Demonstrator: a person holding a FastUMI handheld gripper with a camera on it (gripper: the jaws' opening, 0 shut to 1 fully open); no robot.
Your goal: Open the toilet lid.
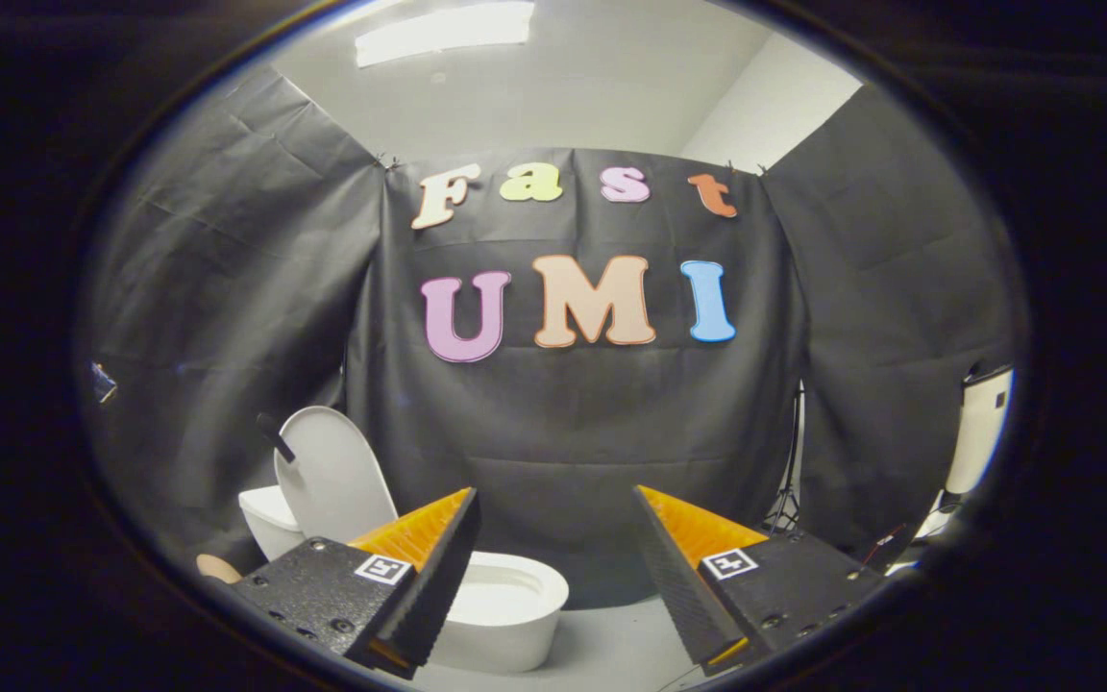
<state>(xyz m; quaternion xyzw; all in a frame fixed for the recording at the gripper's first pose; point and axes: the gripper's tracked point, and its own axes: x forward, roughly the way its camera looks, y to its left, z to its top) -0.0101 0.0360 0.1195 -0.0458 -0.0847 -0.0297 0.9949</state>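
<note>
Tool (556,524) held open, nothing between ribbed orange-and-black wedge fingers (429,538). Smooth white oval toilet lid (332,476) seen raised, leaning back toward tank (265,519), beyond left finger. Glossy rounded toilet bowl (505,610) uncovered, just ahead of left finger, on pale grey floor (611,644).

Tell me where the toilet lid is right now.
In the gripper view the toilet lid stands raised above the tank, behind the bowl, just beyond the open gripper's left finger.
</note>
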